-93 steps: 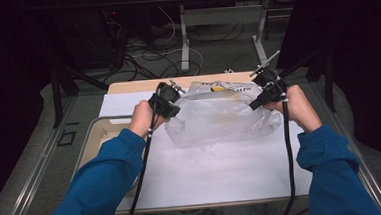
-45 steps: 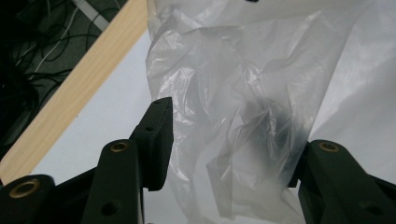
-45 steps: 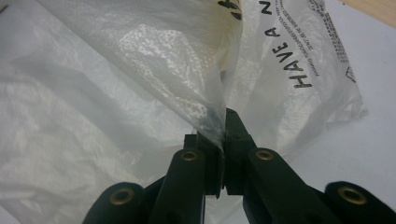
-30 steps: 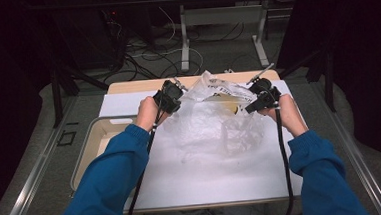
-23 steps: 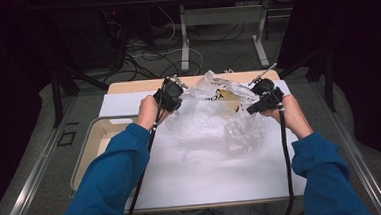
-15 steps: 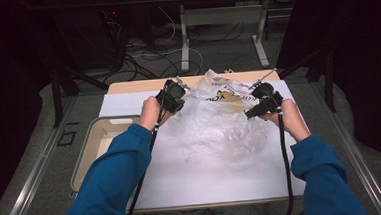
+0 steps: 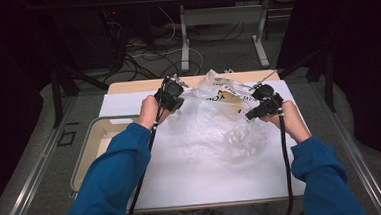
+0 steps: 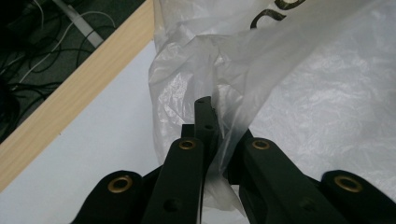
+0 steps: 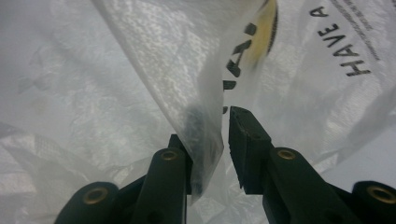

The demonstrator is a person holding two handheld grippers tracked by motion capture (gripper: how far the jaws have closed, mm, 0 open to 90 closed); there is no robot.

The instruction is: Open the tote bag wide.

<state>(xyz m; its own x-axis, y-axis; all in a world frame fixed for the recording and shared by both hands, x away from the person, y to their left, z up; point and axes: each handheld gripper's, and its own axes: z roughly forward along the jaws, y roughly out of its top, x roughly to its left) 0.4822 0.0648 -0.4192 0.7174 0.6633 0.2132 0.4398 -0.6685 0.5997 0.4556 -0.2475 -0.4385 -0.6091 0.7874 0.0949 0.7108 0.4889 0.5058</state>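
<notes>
Reading "HAVE A" (black print): plastic bag (image 9: 299,51)

plastic bag (image 7: 219,120): on the sheet (image 7: 202,172) over the table (image 7: 132,86), toward the far edge | left hand-held gripper (image 7: 170,96): at bag's left edge | right hand-held gripper (image 7: 258,108): at bag's right edge | tray (image 7: 88,154): left of the sheet | table legs (image 7: 184,37): on the floor behind
</notes>
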